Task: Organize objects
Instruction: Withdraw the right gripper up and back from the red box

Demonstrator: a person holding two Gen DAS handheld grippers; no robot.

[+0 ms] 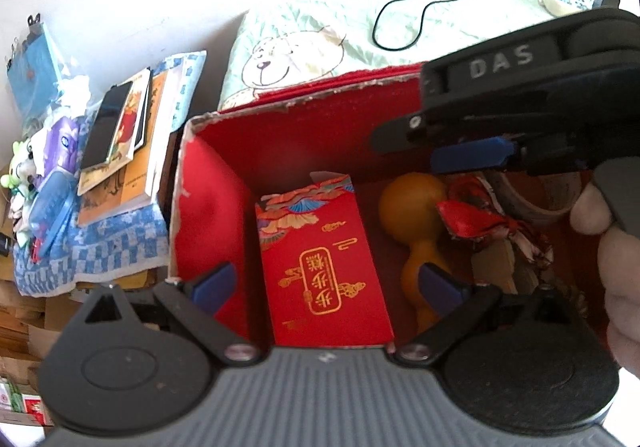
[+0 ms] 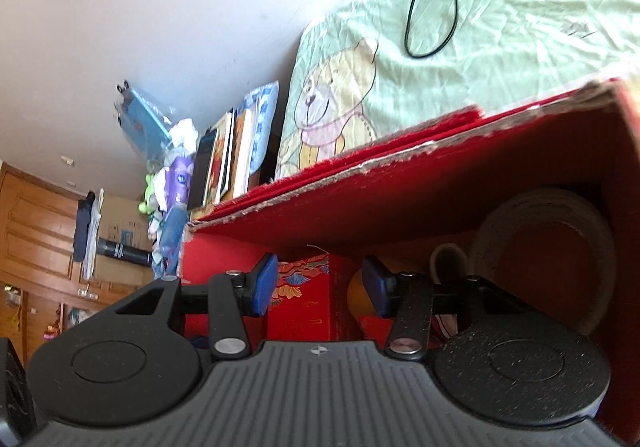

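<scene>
Both grippers hang open and empty over the red box (image 1: pixel 208 207), and the red envelope (image 1: pixel 324 267) stands directly between the left gripper (image 1: pixel 332 283) jaws (long axis along them), nearer than the right gripper (image 2: pixel 320 289).

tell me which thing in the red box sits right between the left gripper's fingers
The red envelope with gold print, lying flat between the left gripper fingers. The orange gourd and crumpled red wrapper lie further right.

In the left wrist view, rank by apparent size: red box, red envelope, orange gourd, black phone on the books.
1. red box
2. red envelope
3. orange gourd, partly hidden
4. black phone, farther away, so unsure against the gourd
</scene>
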